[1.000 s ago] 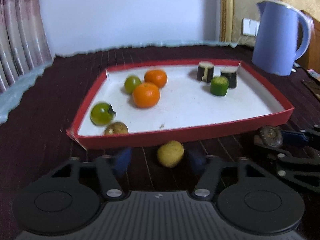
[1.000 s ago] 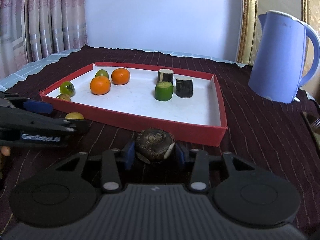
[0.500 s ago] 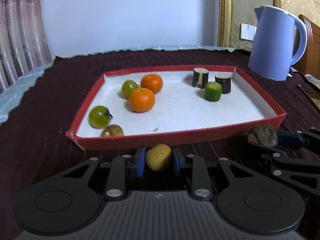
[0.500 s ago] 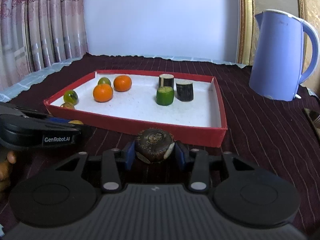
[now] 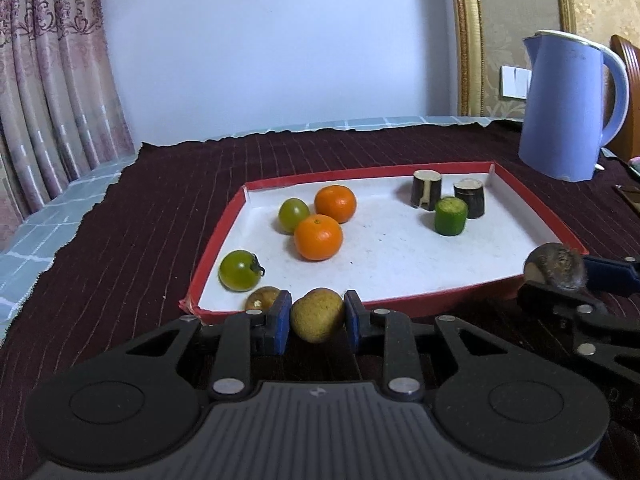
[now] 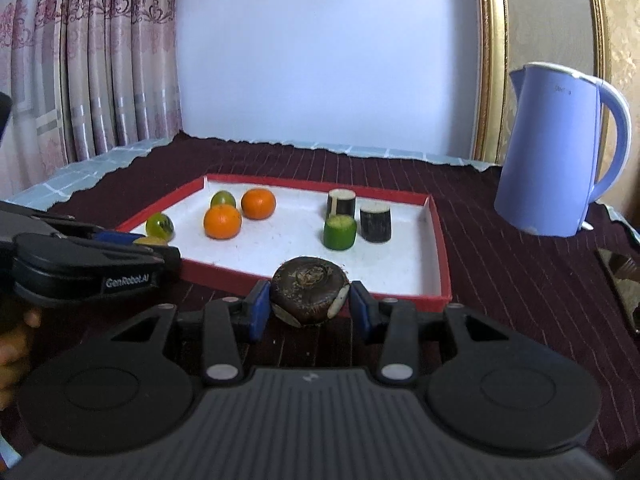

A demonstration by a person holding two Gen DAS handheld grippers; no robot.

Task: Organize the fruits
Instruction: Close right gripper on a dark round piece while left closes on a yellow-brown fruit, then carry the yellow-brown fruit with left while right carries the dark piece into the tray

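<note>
My left gripper [image 5: 317, 316] is shut on a small yellow-brown fruit [image 5: 317, 314], held just above the near rim of the red tray [image 5: 212, 256]. My right gripper [image 6: 307, 300] is shut on a dark brown round fruit [image 6: 309, 285] at the tray's near right edge; the same fruit [image 5: 557, 266] shows at the right of the left wrist view. Inside the tray lie two oranges [image 5: 319, 237], two green tomatoes [image 5: 239, 270], a brown fruit [image 5: 262, 298] in the near left corner, two dark cylinders [image 5: 427, 189] and a green one [image 5: 451, 216].
A blue kettle [image 5: 570, 106] stands on the dark striped cloth [image 5: 140, 232] behind the tray's right side. Curtains [image 6: 80, 60] hang at the left. A hand [image 6: 14, 344] holds the left gripper's body [image 6: 80, 268] at the left of the right wrist view.
The left jaws shut on the yellow-brown fruit, which lay on the cloth before the tray. Both grippers have risen a little with their fruits.
</note>
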